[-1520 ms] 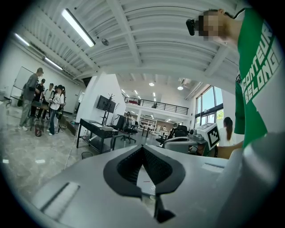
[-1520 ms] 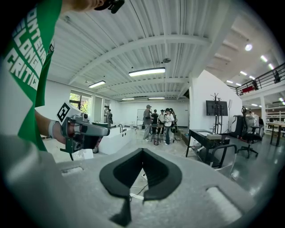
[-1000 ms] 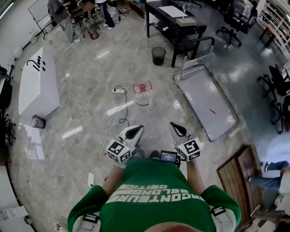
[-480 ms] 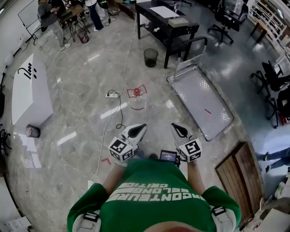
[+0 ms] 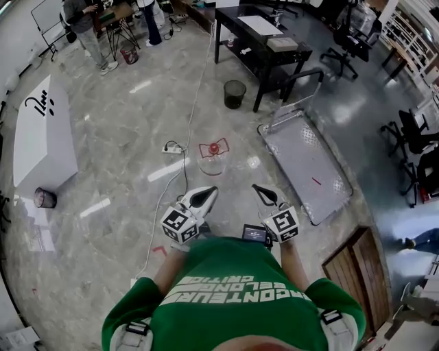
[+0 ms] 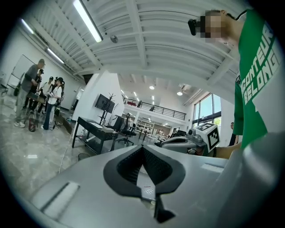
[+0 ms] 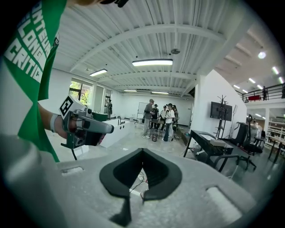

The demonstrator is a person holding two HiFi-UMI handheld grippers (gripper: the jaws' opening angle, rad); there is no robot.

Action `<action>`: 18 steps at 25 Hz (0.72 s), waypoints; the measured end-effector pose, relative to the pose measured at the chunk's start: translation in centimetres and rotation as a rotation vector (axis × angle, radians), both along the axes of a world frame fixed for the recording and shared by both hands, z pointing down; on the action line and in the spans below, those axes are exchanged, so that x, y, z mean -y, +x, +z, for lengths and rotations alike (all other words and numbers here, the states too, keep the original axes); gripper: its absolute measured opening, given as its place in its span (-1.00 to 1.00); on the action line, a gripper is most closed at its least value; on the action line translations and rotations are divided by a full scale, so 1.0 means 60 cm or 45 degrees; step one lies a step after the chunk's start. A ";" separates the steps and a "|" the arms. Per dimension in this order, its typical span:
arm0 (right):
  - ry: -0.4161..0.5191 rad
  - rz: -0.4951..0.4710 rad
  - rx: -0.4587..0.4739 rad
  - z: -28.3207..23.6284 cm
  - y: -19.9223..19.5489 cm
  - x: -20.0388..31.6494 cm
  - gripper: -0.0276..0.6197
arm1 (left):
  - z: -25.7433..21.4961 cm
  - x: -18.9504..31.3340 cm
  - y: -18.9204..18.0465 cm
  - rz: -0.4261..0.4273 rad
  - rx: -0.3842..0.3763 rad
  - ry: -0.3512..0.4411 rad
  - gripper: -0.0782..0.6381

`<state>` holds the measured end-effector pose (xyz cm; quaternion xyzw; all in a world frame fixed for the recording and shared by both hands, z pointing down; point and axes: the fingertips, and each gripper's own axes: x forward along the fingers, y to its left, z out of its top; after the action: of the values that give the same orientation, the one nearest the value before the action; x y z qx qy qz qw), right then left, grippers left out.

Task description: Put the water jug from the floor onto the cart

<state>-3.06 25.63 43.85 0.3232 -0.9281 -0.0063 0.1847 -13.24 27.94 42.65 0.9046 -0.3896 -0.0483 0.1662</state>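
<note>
The water jug (image 5: 213,157), clear with a red cap and red handle, stands upright on the marble floor just ahead of both grippers. To its right lies the flat grey cart (image 5: 305,164), its push handle at the far end. My left gripper (image 5: 208,193) is shut and holds nothing, short of the jug and slightly left of it. My right gripper (image 5: 258,189) is also shut and empty, short of the jug on its right. In the left gripper view the closed jaws (image 6: 149,191) point level across the hall; in the right gripper view the jaws (image 7: 136,193) tilt towards the floor.
A white cable and power strip (image 5: 173,148) lie left of the jug. A black bin (image 5: 234,94) and black desk (image 5: 260,38) stand beyond it. A white box (image 5: 41,130) sits at left, people (image 5: 86,20) at the back, a wooden panel (image 5: 357,274) at right.
The person has stepped forward, so the jug and cart sit a little nearer to both grippers. Both grippers travelled along together and stayed shut.
</note>
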 end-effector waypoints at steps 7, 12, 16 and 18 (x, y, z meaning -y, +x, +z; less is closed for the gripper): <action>0.005 -0.037 -0.035 0.002 -0.081 0.038 -0.94 | 0.011 0.034 -0.078 -0.030 -0.020 -0.016 -0.74; -0.028 -0.012 -0.036 0.008 -0.096 0.051 -0.93 | 0.020 0.049 -0.109 -0.023 -0.007 -0.034 -0.74; -0.042 -0.004 -0.043 0.013 -0.102 0.066 -0.94 | 0.028 0.060 -0.118 -0.025 -0.015 -0.058 -0.74; -0.044 -0.002 -0.045 0.019 -0.103 0.077 -0.94 | 0.037 0.068 -0.117 -0.020 -0.011 -0.067 -0.74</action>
<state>-9.22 20.99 44.99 0.3190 -0.9249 0.0039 0.2067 -20.29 23.89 44.85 0.8967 -0.3970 -0.0432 0.1911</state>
